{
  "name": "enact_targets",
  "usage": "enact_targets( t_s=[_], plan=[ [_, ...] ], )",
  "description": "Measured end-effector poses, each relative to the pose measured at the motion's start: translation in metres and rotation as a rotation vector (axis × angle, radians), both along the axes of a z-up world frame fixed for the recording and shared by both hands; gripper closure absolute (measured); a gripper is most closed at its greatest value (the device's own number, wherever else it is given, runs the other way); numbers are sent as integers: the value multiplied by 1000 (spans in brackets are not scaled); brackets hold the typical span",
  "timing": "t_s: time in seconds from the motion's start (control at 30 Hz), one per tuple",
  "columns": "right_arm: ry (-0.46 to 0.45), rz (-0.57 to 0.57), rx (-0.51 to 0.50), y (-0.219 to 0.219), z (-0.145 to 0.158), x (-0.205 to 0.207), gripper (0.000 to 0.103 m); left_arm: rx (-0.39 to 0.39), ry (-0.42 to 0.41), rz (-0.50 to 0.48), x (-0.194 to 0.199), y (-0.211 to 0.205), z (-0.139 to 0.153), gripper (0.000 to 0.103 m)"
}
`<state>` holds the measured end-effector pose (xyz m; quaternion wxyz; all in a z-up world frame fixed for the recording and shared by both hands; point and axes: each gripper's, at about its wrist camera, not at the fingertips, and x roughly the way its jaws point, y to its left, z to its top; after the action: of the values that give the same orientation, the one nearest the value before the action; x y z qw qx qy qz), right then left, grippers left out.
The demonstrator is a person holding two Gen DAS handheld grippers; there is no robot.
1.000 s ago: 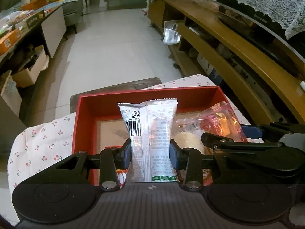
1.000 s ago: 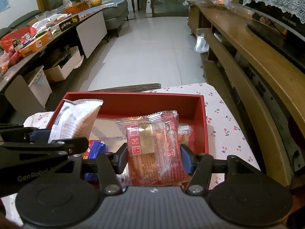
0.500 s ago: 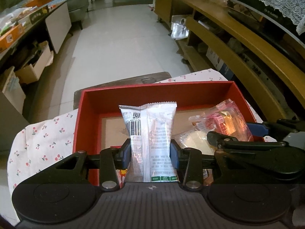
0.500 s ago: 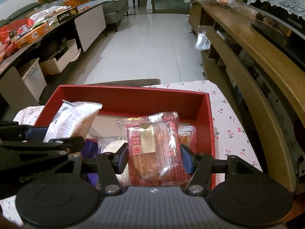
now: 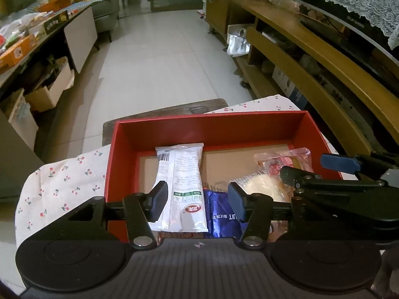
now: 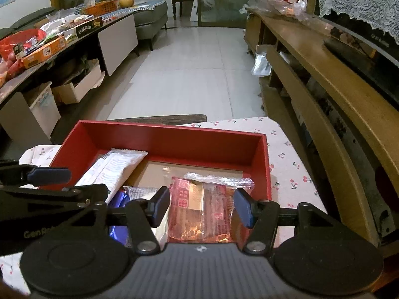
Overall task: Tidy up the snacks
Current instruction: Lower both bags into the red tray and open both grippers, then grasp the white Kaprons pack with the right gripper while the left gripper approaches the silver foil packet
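A red box (image 5: 212,129) sits on a cherry-print cloth (image 5: 62,189); it also shows in the right wrist view (image 6: 172,139). My left gripper (image 5: 197,200) is open over the box's near left part, and a white snack packet (image 5: 180,182) lies in the box between its fingers. My right gripper (image 6: 200,208) is open over the box's near right part, and a red clear-wrapped snack (image 6: 204,211) lies flat between its fingers. A blue packet (image 5: 220,214) and a pale round pastry (image 5: 261,186) lie between the two.
A wooden shelf unit (image 6: 324,79) runs along the right side. A low cabinet (image 6: 74,39) with boxes and food stands at the left. Tiled floor (image 5: 162,62) lies beyond the box. A dark wooden bench edge (image 5: 169,112) shows behind the box.
Both grippers have opened. The white packet and the red snack, held upright before, now lie flat in the box. Both grippers have drawn back a little.
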<state>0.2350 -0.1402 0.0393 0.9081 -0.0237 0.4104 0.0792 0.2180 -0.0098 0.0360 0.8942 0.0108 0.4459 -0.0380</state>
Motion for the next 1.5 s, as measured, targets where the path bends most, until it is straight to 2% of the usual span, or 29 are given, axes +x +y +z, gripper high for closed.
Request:
enact_targets(
  t_s=[0.23, 0.63, 1.17, 1.5],
  plan=[
    [-36, -11, -5, -3, 11, -9, 45, -16, -15, -10, -7, -2, 7, 36],
    [-58, -15, -11, -7, 24, -33, 45, -40, -29, -47, -26, -3, 17, 34],
    [-55, -34, -44, -17, 26, -73, 45, -54, -17, -109, -56, -15, 16, 33],
    [35, -24, -34, -25, 8, -117, 45, -51, 66, -179, -91, -22, -3, 34]
  ],
)
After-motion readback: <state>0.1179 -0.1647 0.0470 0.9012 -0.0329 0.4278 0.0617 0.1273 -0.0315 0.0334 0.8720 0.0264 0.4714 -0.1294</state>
